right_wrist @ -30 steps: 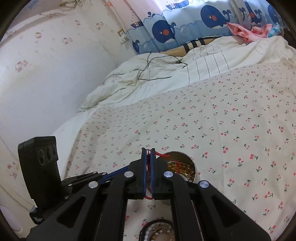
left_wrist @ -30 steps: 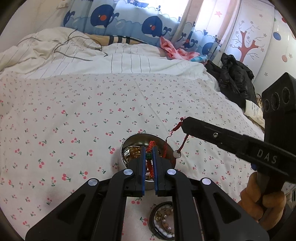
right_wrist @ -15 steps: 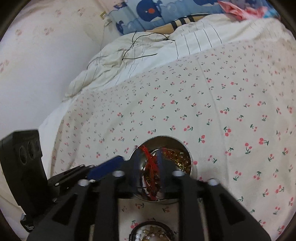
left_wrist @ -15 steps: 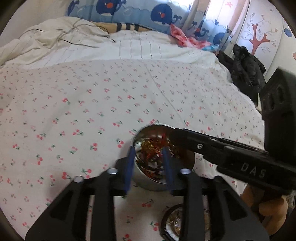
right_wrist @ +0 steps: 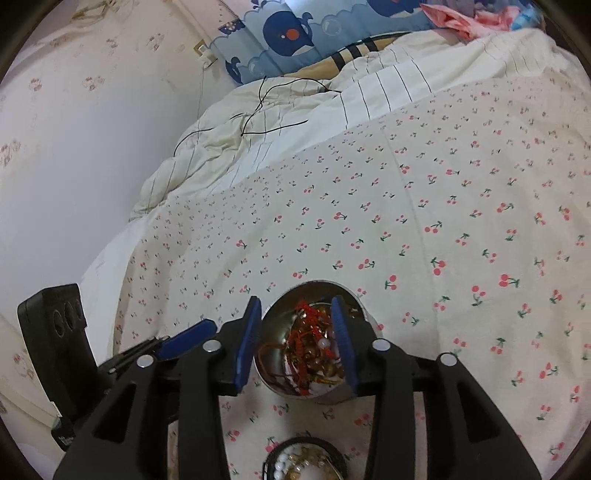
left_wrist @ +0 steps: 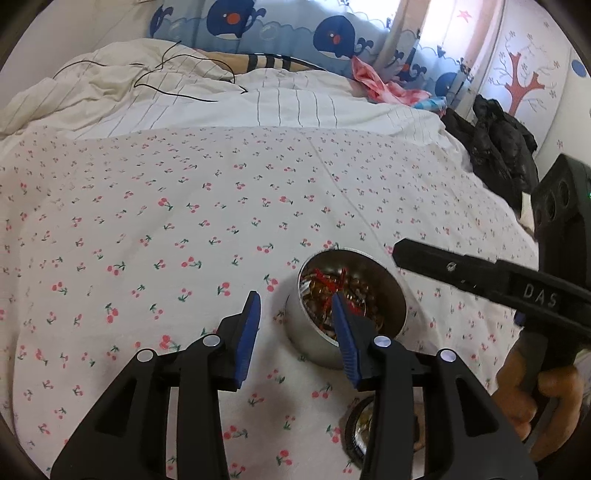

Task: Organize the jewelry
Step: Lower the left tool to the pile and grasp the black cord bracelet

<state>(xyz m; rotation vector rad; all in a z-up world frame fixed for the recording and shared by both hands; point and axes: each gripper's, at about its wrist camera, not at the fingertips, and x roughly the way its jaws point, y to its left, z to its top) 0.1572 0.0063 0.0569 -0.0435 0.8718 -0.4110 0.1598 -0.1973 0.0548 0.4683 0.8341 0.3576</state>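
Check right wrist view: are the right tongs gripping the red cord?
No: the right tongs stand open above the metal bowl, and the red cord lies inside it.

Soft daylight enters through the whale-print curtain (left_wrist: 332, 33) far beyond the left claw (left_wrist: 295, 306), blowing out to white glare at the window strip (left_wrist: 443, 40) up to its right, while the bed sheet (left_wrist: 184, 221) ahead of it is evenly lit with only faint shadows. Both fisheye views bend straight lines hard toward dark, vignetted corners. The metal bowl (right_wrist: 280, 314) between the right claw's (right_wrist: 295, 314) pads shows dull reflections and slightly soft detail; nearer claw parts stay sharp.
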